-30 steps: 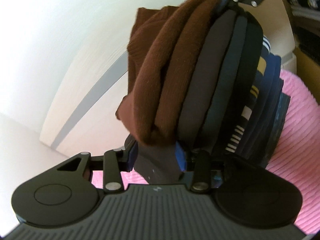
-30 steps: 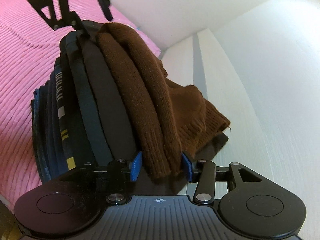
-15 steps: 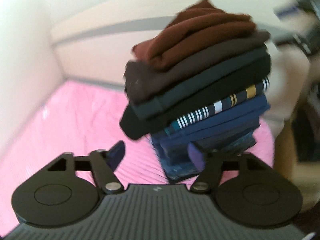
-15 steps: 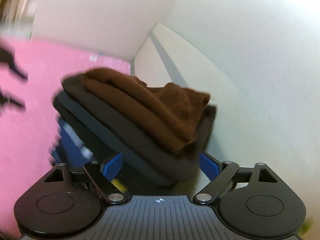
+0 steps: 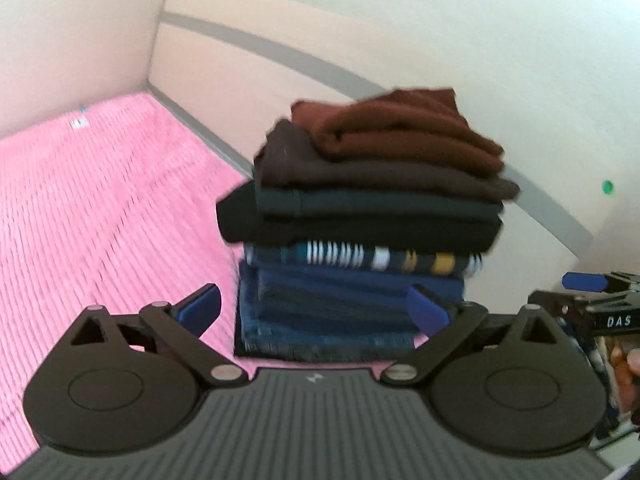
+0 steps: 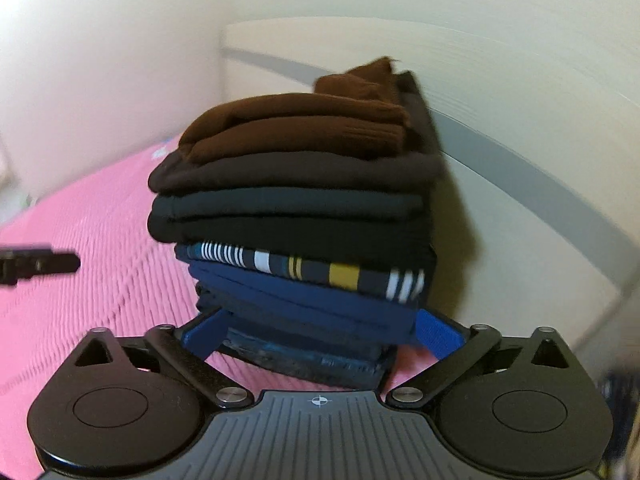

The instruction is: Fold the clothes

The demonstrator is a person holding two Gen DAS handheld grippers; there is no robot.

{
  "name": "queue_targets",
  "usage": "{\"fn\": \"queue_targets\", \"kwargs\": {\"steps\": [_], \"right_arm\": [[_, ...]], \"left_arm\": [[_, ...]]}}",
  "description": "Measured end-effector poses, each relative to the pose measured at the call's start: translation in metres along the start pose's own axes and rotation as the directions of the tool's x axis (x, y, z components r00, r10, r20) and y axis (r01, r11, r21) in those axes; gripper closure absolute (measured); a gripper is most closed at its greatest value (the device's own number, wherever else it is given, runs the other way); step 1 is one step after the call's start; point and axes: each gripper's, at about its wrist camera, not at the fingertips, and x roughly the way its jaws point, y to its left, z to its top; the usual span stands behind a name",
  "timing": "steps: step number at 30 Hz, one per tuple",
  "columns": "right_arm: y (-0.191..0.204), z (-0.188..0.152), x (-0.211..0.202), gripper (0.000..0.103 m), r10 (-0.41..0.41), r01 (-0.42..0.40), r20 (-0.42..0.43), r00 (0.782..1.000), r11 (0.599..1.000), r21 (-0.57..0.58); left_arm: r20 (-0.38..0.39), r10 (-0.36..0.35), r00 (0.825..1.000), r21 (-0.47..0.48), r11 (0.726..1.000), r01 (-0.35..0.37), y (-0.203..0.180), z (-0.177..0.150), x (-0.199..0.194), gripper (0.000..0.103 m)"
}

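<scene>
A stack of folded clothes (image 5: 360, 240) stands on the pink bedspread (image 5: 100, 220) against the headboard. A brown knit sweater (image 5: 400, 132) lies on top, over dark tops, a striped shirt (image 5: 380, 260) and blue garments. The stack also fills the right wrist view (image 6: 296, 220), with the brown sweater (image 6: 296, 124) on top. My left gripper (image 5: 314, 312) is open and empty, just in front of the stack's base. My right gripper (image 6: 320, 330) is open and empty, its fingers on either side of the lowest blue layers.
A cream headboard with a grey stripe (image 5: 320, 68) runs behind the stack, walls above it. The pink bedspread (image 6: 80, 260) stretches to the left. The right gripper shows at the right edge of the left wrist view (image 5: 592, 296); the left one pokes in at the left of the right wrist view (image 6: 36, 264).
Both grippers have let go of the brown sweater, opened and drawn back and down. The sweater now rests on top of the stack.
</scene>
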Motion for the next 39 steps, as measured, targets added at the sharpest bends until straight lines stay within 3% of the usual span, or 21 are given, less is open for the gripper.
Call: {"fn": "queue_targets", "kwargs": {"steps": [3,6,12,17,27,39], "right_arm": [[0.012,-0.018,-0.020,0.000,-0.012,0.012,-0.003,1.000,0.997,0.071],[0.029,-0.039,-0.043,0.000,-0.020,0.018,0.020,1.000,0.994,0.107],[0.063,-0.079,-0.084,0.000,-0.059,0.055,0.021,0.998,0.986,0.159],[0.080,-0.089,-0.096,0.000,-0.048,0.048,-0.002,0.999,0.987,0.154],[0.061,-0.061,-0.087,0.000,-0.022,0.023,-0.010,1.000,0.992,0.125],[0.032,-0.067,-0.076,0.000,-0.030,0.041,-0.066,0.997,0.985,0.167]], "left_arm": [[-0.039,-0.036,0.999,0.072,0.997,0.039,-0.002,-0.018,-0.016,0.005],[-0.034,-0.027,0.999,0.166,0.986,0.033,-0.006,-0.042,-0.039,0.004],[-0.040,-0.055,0.998,0.118,0.991,0.059,0.000,-0.080,-0.084,0.001],[-0.146,-0.030,0.989,0.109,0.993,0.046,0.001,-0.096,-0.097,0.001],[-0.114,0.087,0.990,0.075,0.994,-0.079,-0.017,-0.078,-0.093,0.001],[-0.151,0.128,0.980,0.108,0.988,-0.112,-0.049,-0.077,-0.073,0.001]]}}
